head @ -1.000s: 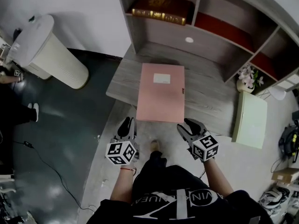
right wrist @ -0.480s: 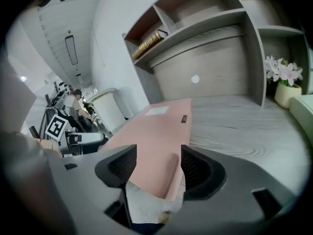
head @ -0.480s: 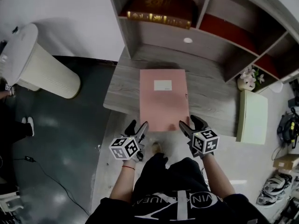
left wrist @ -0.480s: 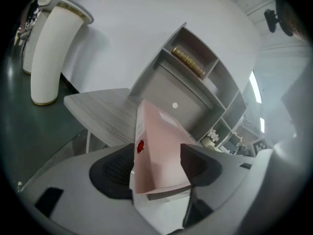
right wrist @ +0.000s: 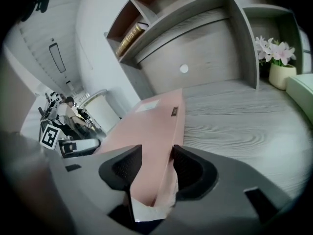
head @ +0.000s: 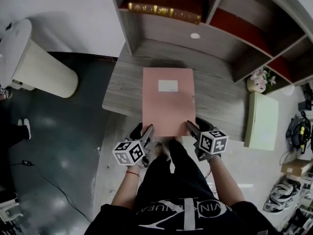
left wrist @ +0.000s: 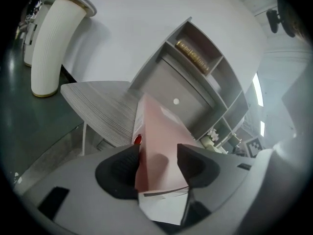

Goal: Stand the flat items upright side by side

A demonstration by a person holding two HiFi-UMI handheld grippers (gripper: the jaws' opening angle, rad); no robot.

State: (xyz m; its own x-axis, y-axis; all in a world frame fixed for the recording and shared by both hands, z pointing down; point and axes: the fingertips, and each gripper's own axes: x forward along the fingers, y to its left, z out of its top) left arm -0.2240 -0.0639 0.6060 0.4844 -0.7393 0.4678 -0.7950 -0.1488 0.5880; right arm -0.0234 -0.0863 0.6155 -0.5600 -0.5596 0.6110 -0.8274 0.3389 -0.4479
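Both jaws just closing | left gripper (head: pixel 145 132) clamps pink folder (head: pixel 167 99) near-left corner | right gripper (head: pixel 193 125) clamps near-right

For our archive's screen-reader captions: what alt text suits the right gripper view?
The right tongs, jaws just closing, clasp the near corner of a pink folder lying flat on a grey wooden desk, with shelves and potted flowers behind.

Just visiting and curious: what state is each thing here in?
pink folder: lying flat on the desk, near end past its edge.
left claw: jaws just been closing, clamped on the folder's near left corner.
right claw: jaws just been closing, clamped on its near right corner.
brown book: lying flat.
flower pot: upright.
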